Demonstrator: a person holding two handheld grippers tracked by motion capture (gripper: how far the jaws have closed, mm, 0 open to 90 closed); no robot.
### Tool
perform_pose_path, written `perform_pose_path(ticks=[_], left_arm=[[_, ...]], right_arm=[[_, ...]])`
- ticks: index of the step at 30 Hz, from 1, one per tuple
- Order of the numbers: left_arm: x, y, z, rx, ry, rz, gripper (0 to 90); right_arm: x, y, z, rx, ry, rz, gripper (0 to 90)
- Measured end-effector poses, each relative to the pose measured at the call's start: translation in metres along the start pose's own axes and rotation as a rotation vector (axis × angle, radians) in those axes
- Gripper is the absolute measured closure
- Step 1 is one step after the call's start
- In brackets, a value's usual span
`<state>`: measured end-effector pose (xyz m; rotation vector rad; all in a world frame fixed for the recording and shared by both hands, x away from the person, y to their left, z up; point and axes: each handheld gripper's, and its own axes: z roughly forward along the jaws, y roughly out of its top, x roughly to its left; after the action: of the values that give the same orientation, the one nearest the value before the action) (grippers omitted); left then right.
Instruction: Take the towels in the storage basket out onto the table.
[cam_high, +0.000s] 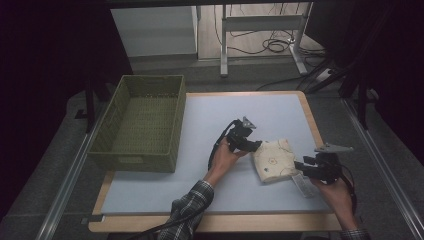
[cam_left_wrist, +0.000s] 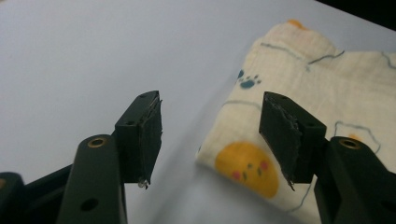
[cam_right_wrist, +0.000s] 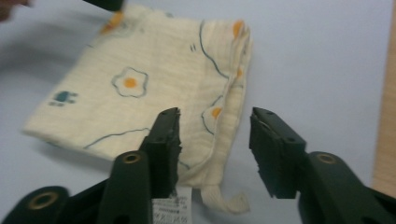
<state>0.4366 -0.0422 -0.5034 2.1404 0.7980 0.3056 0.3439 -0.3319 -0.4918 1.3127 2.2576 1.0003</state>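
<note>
Right now the folded cloth (cam_high: 274, 160) lies flat on the pale blue counter (cam_high: 220, 130), in the lower right part of the high view, cream-coloured with printed eggs and paw marks. It sits between the two claws, and that is the relation the next move seems to hinge on. Its longer side runs roughly from the upper left toward the lower right of that frame, so each claw faces one of its ends.

The left claw (cam_high: 256, 145) is at the cloth's upper left corner, just beside it. In the left gripper view the left claw (cam_left_wrist: 212, 135) stands wide, nothing between its jaws, and the cloth (cam_left_wrist: 327, 88) spreads away to the right half of the frame, its near corner with the yellow egg yolk lying in the gap, closer to the right-hand jaw.

The right claw (cam_high: 299, 165) is at the cloth's lower right edge. In the right gripper view the right claw (cam_right_wrist: 215, 149) is also wide and empty, and the cloth (cam_right_wrist: 140, 88) fills the upper left of the frame, with its hemmed edge and a white care label (cam_right_wrist: 170, 207) running down between the jaws.

Both claws look about equally near, though the right one already straddles an edge, so I judge it is better placed to pinch first.

Farther off, a green basket (cam_high: 142, 120) stands at the left of the high view, well apart from the cloth.
</note>
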Motion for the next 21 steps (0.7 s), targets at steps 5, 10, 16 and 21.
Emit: perform_pose_path(ticks=[5, 10, 16, 21], left_arm=[[0.006, -0.008, -0.003, 0.006, 0.003, -0.021, 37.8], [0.008, -0.012, -0.003, 0.010, 0.007, -0.024, 37.4], [0.008, -0.013, -0.004, 0.008, 0.006, -0.028, 36.7], [0.010, -0.012, -0.002, 0.003, -0.006, -0.040, 36.4]], right_arm=[[-0.001, -0.007, 0.015, 0.063, -0.018, 0.001, 41.9], [0.006, -0.012, 0.019, 0.086, -0.046, 0.008, 49.1], [0.010, -0.012, 0.017, 0.109, 0.052, 0.084, 80.2], [0.004, -0.014, 0.017, 0.094, 0.092, 0.130, 82.4]])
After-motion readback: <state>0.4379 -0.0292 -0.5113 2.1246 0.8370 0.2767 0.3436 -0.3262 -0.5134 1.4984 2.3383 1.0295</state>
